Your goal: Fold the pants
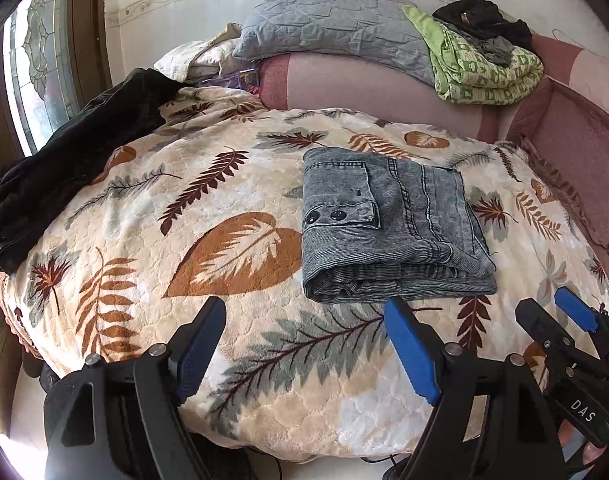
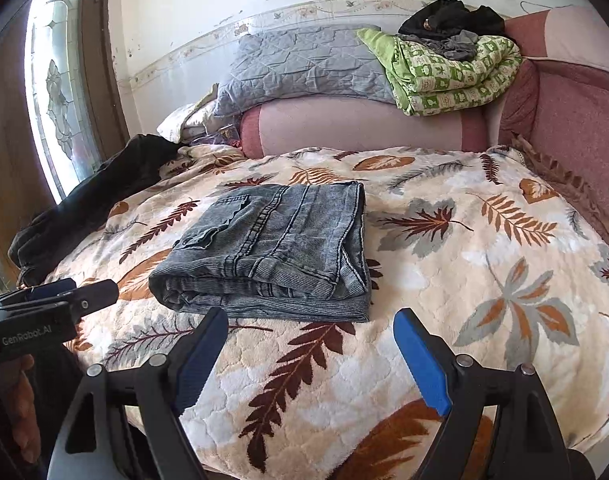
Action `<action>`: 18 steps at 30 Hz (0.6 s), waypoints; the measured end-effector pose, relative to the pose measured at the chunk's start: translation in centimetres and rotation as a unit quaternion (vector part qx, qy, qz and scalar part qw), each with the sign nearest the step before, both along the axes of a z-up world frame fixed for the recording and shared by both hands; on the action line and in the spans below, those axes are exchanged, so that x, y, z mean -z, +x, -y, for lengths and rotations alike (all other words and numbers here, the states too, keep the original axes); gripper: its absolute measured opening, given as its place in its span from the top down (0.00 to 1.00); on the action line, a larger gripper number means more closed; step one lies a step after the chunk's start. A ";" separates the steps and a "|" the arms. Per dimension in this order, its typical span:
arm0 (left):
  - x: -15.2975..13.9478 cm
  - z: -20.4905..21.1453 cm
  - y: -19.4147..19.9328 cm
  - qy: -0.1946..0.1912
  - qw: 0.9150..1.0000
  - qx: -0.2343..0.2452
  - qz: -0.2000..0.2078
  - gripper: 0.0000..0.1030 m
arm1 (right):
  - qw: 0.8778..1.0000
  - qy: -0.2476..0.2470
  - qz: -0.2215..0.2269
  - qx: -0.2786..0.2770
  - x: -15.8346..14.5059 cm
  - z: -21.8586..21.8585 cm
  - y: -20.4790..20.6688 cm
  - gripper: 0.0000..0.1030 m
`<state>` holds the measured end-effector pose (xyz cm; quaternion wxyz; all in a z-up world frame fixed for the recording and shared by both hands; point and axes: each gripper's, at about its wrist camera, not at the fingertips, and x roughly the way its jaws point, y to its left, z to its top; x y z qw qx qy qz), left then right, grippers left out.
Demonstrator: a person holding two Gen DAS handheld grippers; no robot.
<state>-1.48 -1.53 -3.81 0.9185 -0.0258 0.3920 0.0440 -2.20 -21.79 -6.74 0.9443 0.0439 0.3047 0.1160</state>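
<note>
The grey denim pants [image 1: 392, 224] [image 2: 272, 252] lie folded into a thick rectangle on the leaf-patterned blanket [image 1: 232, 248] [image 2: 444, 264]. My left gripper [image 1: 306, 312] is open just short of the bundle's near edge, with nothing between its blue pads. It also shows at the left edge of the right wrist view as the left gripper [image 2: 92, 290], beside the bundle. My right gripper [image 2: 311, 320] is open too, empty, in front of the pants' near fold. In the left wrist view the right gripper [image 1: 544, 304] sits at the lower right, apart from the cloth.
A dark garment [image 1: 64, 152] [image 2: 104, 192] lies crumpled along the blanket's left side. Behind it is a pink sofa back [image 1: 364, 84] with a grey quilted pillow [image 1: 324, 20], a green quilt [image 1: 484, 68] and black clothes [image 1: 480, 16]. A glass door [image 2: 60, 92] stands at left.
</note>
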 end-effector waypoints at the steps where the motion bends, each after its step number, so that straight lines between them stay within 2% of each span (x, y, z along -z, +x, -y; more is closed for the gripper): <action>1: 0.1 0.1 0.2 0.002 1.000 0.003 -0.001 0.20 | 1.000 0.003 0.000 0.000 0.0 0.0 0.1 0.16; 18: 1.0 0.9 1.6 0.006 1.000 0.015 -0.002 0.20 | 1.000 -0.017 0.005 -0.004 0.2 -0.7 0.4 0.15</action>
